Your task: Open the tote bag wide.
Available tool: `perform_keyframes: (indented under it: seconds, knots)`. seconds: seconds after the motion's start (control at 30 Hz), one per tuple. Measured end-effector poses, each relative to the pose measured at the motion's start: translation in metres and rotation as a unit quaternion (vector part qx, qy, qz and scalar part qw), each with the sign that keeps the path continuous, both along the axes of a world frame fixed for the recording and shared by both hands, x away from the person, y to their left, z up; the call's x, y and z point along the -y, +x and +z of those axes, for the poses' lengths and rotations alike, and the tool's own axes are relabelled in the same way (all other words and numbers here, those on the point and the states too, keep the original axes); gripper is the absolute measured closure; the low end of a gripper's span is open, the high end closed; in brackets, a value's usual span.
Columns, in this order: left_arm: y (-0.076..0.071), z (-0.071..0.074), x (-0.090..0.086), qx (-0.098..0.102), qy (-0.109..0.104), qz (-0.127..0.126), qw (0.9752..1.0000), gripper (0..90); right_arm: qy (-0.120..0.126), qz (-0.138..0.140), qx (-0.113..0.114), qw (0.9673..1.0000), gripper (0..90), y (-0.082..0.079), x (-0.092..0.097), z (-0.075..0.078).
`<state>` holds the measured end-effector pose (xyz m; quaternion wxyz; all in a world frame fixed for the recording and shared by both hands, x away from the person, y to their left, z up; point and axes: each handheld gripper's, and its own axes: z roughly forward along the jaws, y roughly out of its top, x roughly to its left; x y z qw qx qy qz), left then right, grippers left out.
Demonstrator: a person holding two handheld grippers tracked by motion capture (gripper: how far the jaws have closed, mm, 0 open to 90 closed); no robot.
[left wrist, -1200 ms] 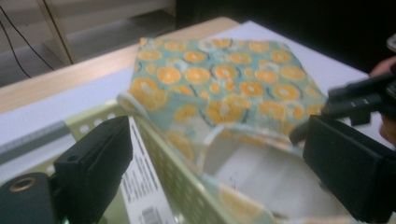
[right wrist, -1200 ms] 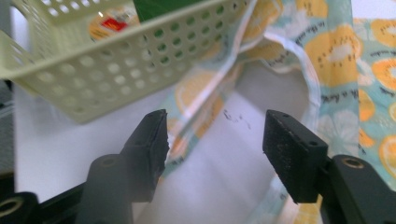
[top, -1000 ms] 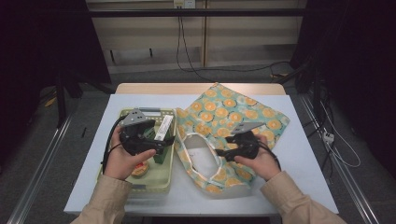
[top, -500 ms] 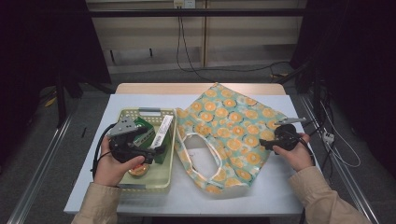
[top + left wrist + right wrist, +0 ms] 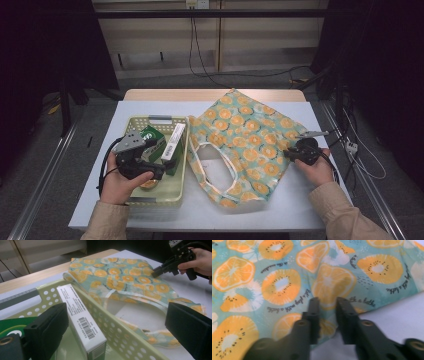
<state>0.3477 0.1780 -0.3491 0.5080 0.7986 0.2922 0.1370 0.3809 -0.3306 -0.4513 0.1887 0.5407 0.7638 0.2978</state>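
Note:
A tote bag (image 5: 245, 135) printed with orange and kiwi slices lies flat on the white table (image 5: 300, 210), its handle opening toward the basket. My right gripper (image 5: 289, 152) rests at the bag's right edge. Its jaws have just been closing, and in the right gripper view they (image 5: 327, 302) stand narrow with a raised fold of the fabric (image 5: 329, 285) pinched between them. My left gripper (image 5: 159, 159) hovers open over the pale green basket (image 5: 155, 119). Seen through its wide jaws (image 5: 117, 327) are the basket's wall and a white box (image 5: 80, 322).
The basket holds the white box (image 5: 173, 141), a green box (image 5: 152, 140) and something orange (image 5: 148, 184) near its front. The left gripper view catches the right gripper (image 5: 156, 271) on the bag's far side. Bare table lies in front of the bag and to its right.
My right hand has moved from the bag's handle opening out to its right edge, and its jaws have narrowed onto the cloth. The left gripper has shifted slightly over the basket.

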Motion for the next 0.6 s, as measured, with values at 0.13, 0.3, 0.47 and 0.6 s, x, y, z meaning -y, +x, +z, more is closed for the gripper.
perform_keyframes:
  seconds: [0.13,0.3,0.47,0.6]
  knots:
    - [-0.002,-0.001,-0.002,0.001,0.003,0.001,1.0000,4.8,-0.003,0.003,0.004,1.0000,90.0,0.004,-0.004,0.000]
    - [-0.002,-0.003,-0.004,-0.001,0.003,0.002,1.0000,4.9,0.006,-0.030,0.021,0.9993,90.0,0.017,0.010,0.000]
    - [0.000,-0.006,-0.005,-0.003,0.006,0.002,1.0000,4.9,-0.005,-0.068,0.031,0.9972,90.0,0.033,0.035,0.004]
    - [-0.001,-0.007,-0.005,-0.006,-0.001,-0.001,1.0000,4.8,-0.007,-0.058,0.029,0.9978,63.6,0.036,0.037,0.008]
